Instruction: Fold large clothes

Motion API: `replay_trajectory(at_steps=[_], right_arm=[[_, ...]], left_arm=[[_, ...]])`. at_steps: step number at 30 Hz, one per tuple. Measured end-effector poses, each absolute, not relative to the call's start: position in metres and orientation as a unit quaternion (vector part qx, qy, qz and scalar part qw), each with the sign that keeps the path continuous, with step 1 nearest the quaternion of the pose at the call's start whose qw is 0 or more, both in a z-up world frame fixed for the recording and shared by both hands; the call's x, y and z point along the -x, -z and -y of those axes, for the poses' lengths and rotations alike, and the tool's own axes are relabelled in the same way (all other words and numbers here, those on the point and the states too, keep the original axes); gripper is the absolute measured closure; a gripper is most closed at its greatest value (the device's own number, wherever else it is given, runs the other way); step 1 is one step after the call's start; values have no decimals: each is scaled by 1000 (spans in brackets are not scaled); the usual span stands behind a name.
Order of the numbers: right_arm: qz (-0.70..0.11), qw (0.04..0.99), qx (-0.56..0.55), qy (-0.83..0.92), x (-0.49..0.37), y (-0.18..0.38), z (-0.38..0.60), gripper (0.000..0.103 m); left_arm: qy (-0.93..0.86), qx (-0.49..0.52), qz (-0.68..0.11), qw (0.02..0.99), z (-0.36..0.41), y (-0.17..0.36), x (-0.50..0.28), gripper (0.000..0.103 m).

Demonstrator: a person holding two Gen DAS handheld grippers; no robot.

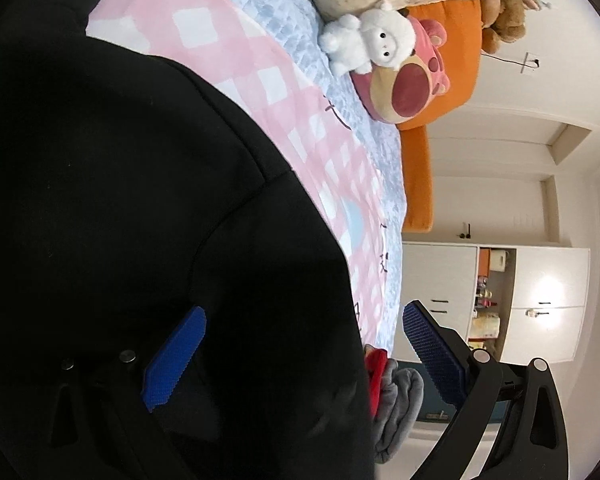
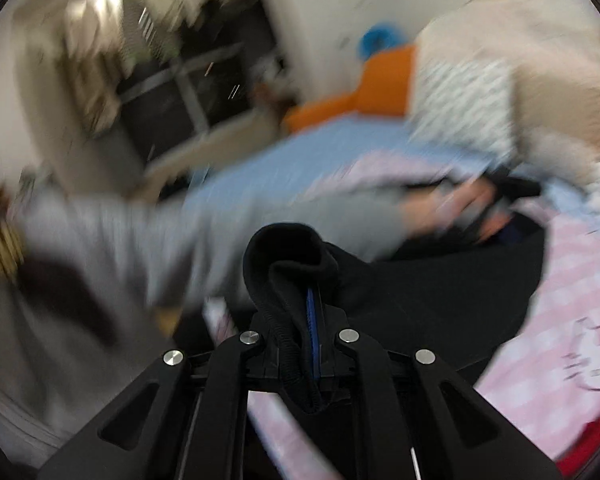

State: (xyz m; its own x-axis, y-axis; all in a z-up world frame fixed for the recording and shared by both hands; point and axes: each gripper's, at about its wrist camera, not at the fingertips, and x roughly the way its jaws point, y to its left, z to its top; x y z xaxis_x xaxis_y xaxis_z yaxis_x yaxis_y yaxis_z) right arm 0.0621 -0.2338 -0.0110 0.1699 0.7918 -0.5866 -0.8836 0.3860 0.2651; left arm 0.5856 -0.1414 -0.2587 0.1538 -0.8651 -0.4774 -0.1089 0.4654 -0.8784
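A large black garment [image 1: 120, 200] lies spread over the pink checked sheet [image 1: 228, 52] on the bed. My left gripper [image 1: 304, 312] is open, its blue pads [image 1: 176, 356] set wide apart. One pad rests over the black cloth and the other hangs past the bed's edge. My right gripper [image 2: 310, 308] is shut on a ribbed edge of the black garment [image 2: 288, 256], which bunches up over its fingertips. The right wrist view is blurred. In it a person's grey sleeve [image 2: 148, 232] and hand [image 2: 440, 208] reach across to the garment's far part.
Plush toys [image 1: 380, 40] and an orange cushion [image 1: 452, 68] sit at the head of the bed, with pillows [image 2: 480, 92] behind. Grey and red clothes [image 1: 396, 396] hang at the bed's edge. White cabinets [image 1: 540, 300] stand beyond it. A dark window [image 2: 188, 80] is on the far wall.
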Motion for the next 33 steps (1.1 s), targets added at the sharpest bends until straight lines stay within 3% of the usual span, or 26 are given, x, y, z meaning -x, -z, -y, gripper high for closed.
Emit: replay_trajectory(at_steps=[8, 10, 12, 14, 16, 17, 18, 20, 22, 27, 29, 33], right_arm=[[-410, 724, 137, -538, -27, 137, 173, 91], [-432, 724, 134, -521, -26, 152, 173, 73], [-436, 729, 108, -517, -30, 150, 184, 53], [-407, 750, 60, -519, -37, 129, 213, 47], [-374, 767, -3, -521, -51, 106, 246, 27], [-348, 789, -28, -505, -62, 94, 266, 26], [-338, 803, -37, -489, -76, 90, 278, 26], [-330, 829, -91, -441, -128, 86, 315, 41], [-349, 832, -181, -391, -196, 96, 350, 62], [-456, 753, -331, -341, -323, 160, 372, 65], [-486, 717, -379, -325, -347, 188, 367, 65], [-518, 659, -437, -326, -367, 223, 367, 65]], left_arm=[[334, 390, -571, 640, 134, 247, -565, 4], [333, 378, -571, 648, 130, 243, -559, 7], [328, 374, -574, 650, 123, 240, -556, 17], [322, 372, -579, 649, 114, 238, -551, 17], [321, 349, -584, 659, 109, 234, -547, 15], [320, 333, -587, 665, 108, 233, -545, 14], [320, 320, -591, 668, 106, 232, -543, 14], [322, 321, -590, 667, 101, 233, -541, 19], [320, 318, -590, 670, 99, 235, -540, 28], [294, 307, -610, 668, 94, 247, -544, 82], [288, 316, -606, 671, 87, 247, -546, 90], [278, 317, -599, 680, 66, 242, -550, 91]])
